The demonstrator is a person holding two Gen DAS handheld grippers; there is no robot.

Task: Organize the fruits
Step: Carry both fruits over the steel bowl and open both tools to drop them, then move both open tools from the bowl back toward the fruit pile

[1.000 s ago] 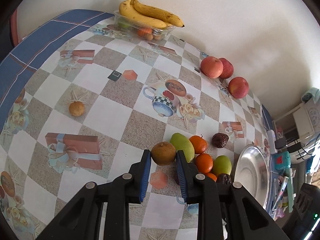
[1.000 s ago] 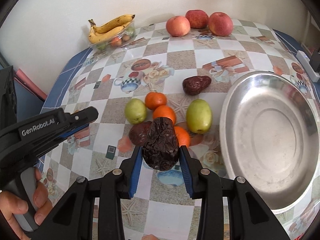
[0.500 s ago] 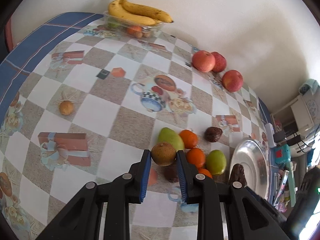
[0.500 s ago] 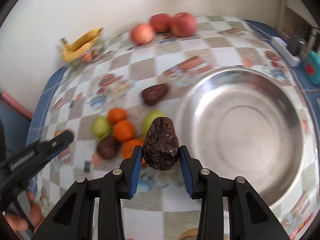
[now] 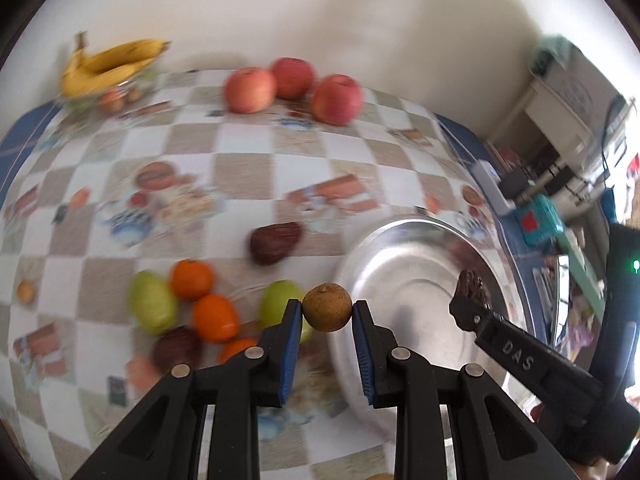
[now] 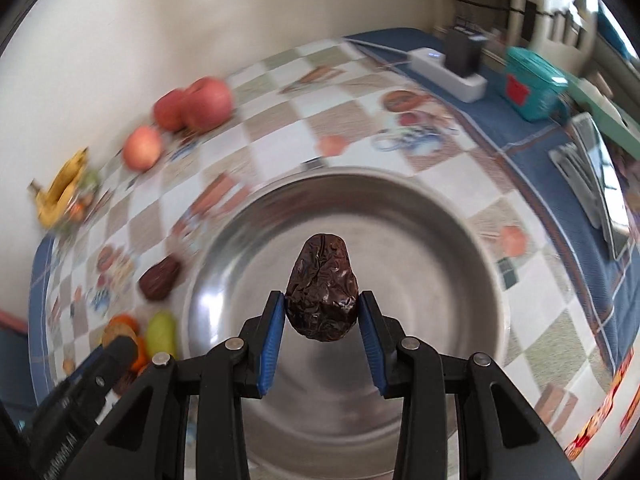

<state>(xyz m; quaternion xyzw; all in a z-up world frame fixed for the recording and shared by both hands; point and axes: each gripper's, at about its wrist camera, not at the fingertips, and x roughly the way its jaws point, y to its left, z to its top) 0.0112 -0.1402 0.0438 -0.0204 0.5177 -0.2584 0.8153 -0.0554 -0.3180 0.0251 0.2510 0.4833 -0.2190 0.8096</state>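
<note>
Bright fruit on a checked tablecloth (image 5: 248,168) of beige and white squares, bordered in blue.

Black grippers with blue pads (image 5: 291,344) frame a speckled tan-brown round fruit (image 5: 327,307) and a glossy, wrinkled dark-brown date (image 6: 321,287). Behind them gleams a plain silver metal bowl (image 6: 460,240). Red-pink apples (image 5: 292,90), yellow bananas (image 5: 114,62), orange tangerines (image 5: 202,296) and yellow-green fruits (image 5: 152,302) dot the cloth, which also carries printed teacups and gift boxes. A teal box (image 6: 534,82) bears a red patch.

Shiny metal bowl (image 6: 472,264); wrinkled glossy date (image 6: 322,296); matt rough brown fruit (image 5: 327,307).
</note>
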